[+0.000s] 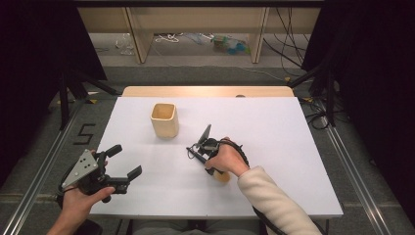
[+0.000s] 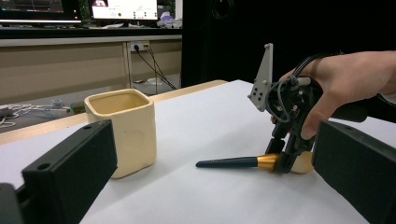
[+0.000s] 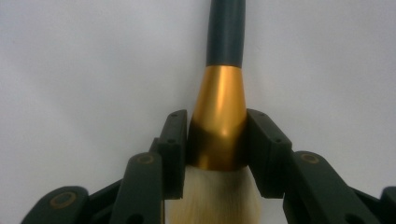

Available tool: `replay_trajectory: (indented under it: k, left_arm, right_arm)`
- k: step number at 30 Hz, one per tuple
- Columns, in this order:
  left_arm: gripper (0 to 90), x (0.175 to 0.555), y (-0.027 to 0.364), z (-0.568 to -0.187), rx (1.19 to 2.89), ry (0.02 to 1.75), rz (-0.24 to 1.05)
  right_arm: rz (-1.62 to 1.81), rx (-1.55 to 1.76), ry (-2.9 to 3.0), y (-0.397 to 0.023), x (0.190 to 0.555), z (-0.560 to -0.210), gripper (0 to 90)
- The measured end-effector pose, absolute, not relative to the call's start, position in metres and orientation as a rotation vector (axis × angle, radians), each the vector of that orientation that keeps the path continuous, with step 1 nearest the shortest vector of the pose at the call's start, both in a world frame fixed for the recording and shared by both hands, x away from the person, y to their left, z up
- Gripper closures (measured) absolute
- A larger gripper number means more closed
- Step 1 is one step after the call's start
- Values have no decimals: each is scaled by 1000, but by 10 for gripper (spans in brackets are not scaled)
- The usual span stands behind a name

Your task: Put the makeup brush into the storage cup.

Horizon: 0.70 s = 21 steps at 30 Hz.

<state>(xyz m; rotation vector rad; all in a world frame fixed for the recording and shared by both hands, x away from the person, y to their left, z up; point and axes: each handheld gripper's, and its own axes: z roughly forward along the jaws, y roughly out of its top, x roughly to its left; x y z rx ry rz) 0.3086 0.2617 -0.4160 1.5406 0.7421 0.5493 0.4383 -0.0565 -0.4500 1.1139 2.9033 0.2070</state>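
Downward, right gripper (image 3: 217, 140) pinches brush (image 3: 219, 112) on table (image 1: 274, 127).

White table (image 1: 274, 147) on grey floor (image 1: 205, 73); black curtains at 9 and 3 o'clock; wooden bench (image 1: 195, 19) at 12.

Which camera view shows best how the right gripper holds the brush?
The right gripper view: both jaws of the right gripper press the brush on its gold collar, just above the bristles. The left gripper view shows the brush lying on the table. In the high view the hand mostly covers it.
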Motion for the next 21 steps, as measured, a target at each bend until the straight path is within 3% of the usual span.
replay_trajectory:
  k: [21]
  left_arm:
    - [0,310,260,-418,1555,729,538]
  right_arm:
    - [285,952,2928,-60,435,-441,620]
